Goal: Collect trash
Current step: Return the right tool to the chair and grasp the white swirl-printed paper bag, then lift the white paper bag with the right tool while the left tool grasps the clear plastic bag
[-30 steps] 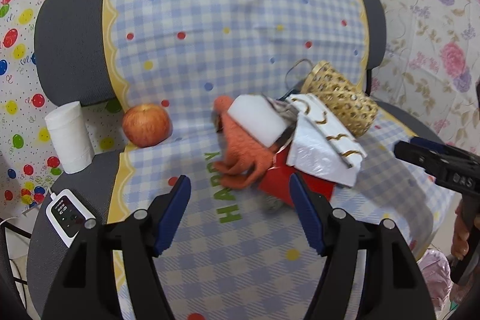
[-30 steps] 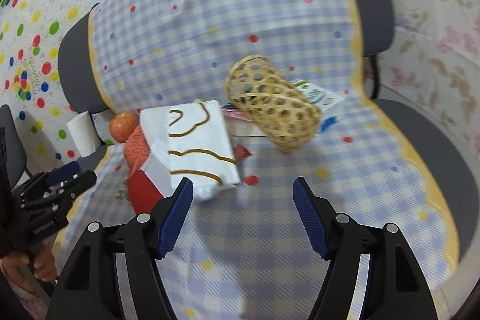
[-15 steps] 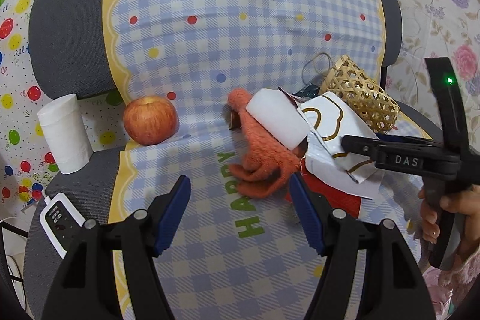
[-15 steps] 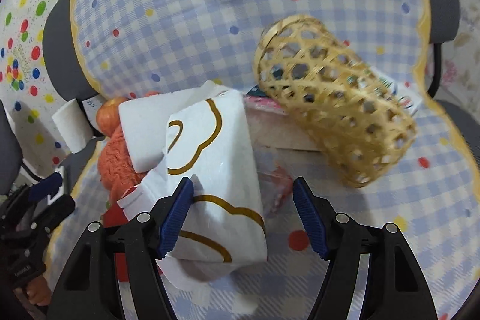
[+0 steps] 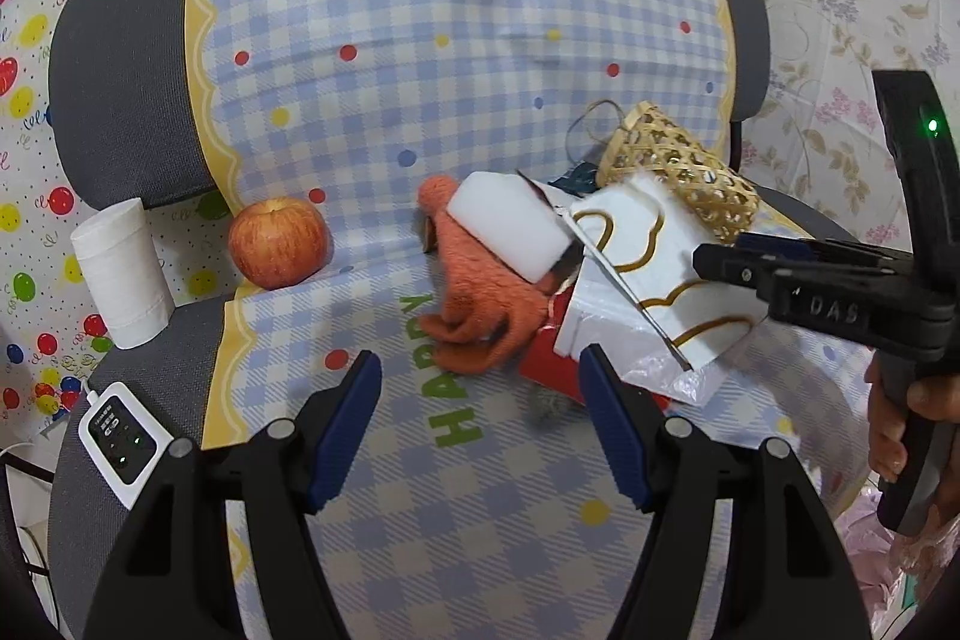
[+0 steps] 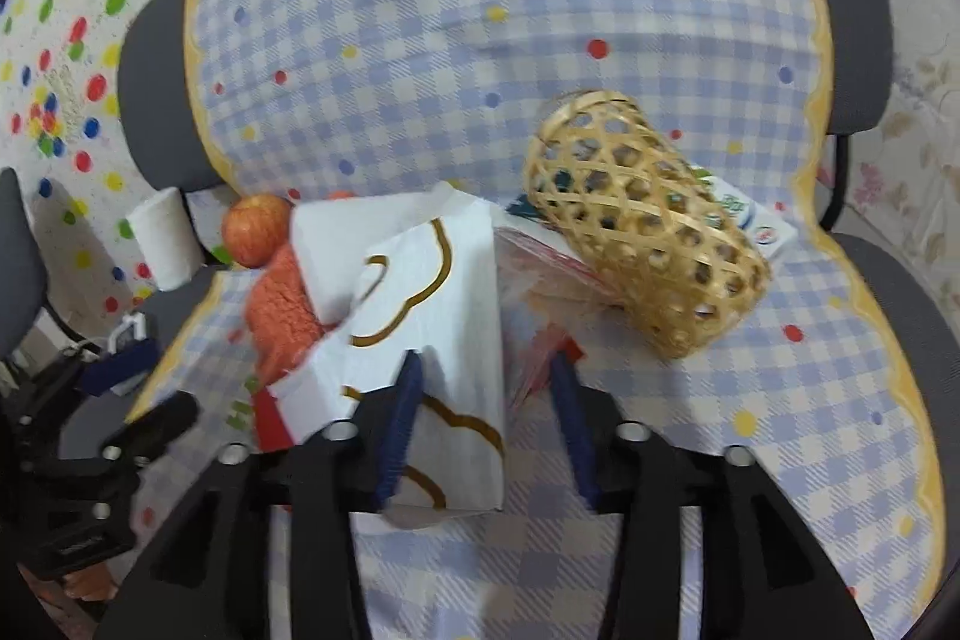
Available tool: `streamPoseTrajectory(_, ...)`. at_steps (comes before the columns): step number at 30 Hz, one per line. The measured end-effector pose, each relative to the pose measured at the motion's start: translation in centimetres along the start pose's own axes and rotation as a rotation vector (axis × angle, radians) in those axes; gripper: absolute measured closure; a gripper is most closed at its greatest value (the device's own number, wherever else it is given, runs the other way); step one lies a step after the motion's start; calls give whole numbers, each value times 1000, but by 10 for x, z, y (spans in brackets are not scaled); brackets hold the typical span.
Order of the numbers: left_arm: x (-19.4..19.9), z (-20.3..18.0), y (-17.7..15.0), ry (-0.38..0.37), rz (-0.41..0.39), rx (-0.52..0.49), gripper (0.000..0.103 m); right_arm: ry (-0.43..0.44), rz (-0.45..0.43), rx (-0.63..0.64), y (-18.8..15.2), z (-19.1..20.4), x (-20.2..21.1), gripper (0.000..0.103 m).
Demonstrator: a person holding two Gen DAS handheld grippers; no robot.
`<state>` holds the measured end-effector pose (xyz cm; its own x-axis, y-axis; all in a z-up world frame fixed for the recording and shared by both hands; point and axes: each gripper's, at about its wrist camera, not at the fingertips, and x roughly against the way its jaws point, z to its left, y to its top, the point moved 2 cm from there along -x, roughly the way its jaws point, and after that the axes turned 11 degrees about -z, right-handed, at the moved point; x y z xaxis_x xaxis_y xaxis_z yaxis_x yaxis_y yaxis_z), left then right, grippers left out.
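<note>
- Checked blue-and-white cloth [image 5: 480,490] is covering a grey chair seat; dotted and floral sheets are hanging behind it.
- You are bringing the right gripper [image 6: 486,394] down over the white packet with gold squiggles [image 6: 444,316]. Its jaws are standing spread, one blue pad on the packet face, the other past its right edge; nothing is pinched yet.
- The packet is lying tilted on top of the pile in mid-seat, leaning on a white block [image 5: 510,232], an orange plush toy [image 5: 474,298] and something red [image 5: 540,364] beneath.
- To do this well, you are wanting the pads astride the packet's right edge, not flat on its face. It looks thin and slick, so it is likely needing a deep, firm pinch.
- Watch for thin clear plastic [image 6: 534,358] sitting at the right pad; closing may drag it along.
- Your left gripper [image 5: 480,400] is hovering over the cloth in front of the pile, jaws wide apart, holding nothing.
- The woven bamboo basket [image 6: 648,226] is lying on its side just behind the packet. Through the weave nothing is showing inside, though I cannot be sure; a printed carton [image 6: 750,220] is lying behind it.
- A pink plastic bag [image 5: 864,538] is showing at the seat's right edge; contents cannot be told.
- An apple [image 5: 279,241], a paper roll [image 5: 120,274] and a white remote [image 5: 123,436] are sitting well to the left, apart from the pile.
</note>
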<state>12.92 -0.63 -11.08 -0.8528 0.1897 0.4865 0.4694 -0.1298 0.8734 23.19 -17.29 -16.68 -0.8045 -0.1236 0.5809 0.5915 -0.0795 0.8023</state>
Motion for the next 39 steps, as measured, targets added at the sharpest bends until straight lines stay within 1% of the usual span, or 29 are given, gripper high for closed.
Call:
streamPoseTrajectory(2,3,-2,-1,2,-4,-8,37,-21,-6,3,-4,-3,6,44)
streamPoseTrajectory(5,3,-4,-1,9,-4,-11,37,31,-3,-28,-9,-7,8,45)
streamPoseTrajectory(7,1,-4,0,9,0,-3,37,86,5,-44,-12,-7,6,47)
streamPoseTrajectory(8,1,-5,0,8,1,-1,37,96,11,-50,-13,-7,4,50)
streamPoseTrajectory(14,0,-8,-4,2,9,-11,37,163,58,-167,-15,-14,-18,50)
streamPoseTrajectory(16,0,-6,-5,3,13,-7,37,173,58,-178,-14,-12,-18,54)
streamPoseTrajectory(18,1,-6,-5,7,13,-6,37,161,29,-155,-9,-5,-9,70)
streamPoseTrajectory(19,2,-5,-5,9,12,-5,37,154,13,-142,-5,-3,-4,74)
streamPoseTrajectory(20,4,-4,-5,9,10,-3,37,148,-2,-126,-1,0,1,91)
streamPoseTrajectory(21,4,-4,-5,9,8,-1,37,152,-4,-119,1,1,4,101)
streamPoseTrajectory(23,7,-4,-4,9,4,2,37,151,-44,-102,11,6,18,102)
streamPoseTrajectory(26,15,-6,-4,9,-7,-4,37,150,-140,-91,29,11,48,102)
streamPoseTrajectory(28,19,-6,-5,15,-12,-10,37,107,-232,-77,44,10,78,102)
streamPoseTrajectory(29,21,-6,-5,16,-12,-8,37,64,-281,-53,51,11,94,102)
streamPoseTrajectory(31,25,-7,-6,17,-16,-5,37,0,-330,-7,58,13,113,102)
streamPoseTrajectory(33,27,-8,-7,17,-19,-7,37,-39,-358,23,58,12,126,102)
streamPoseTrajectory(35,29,-10,-7,14,-21,-8,37,-46,-365,24,56,7,134,102)
streamPoseTrajectory(39,30,-17,-8,3,-22,-9,37,-64,-351,12,48,-5,140,102)
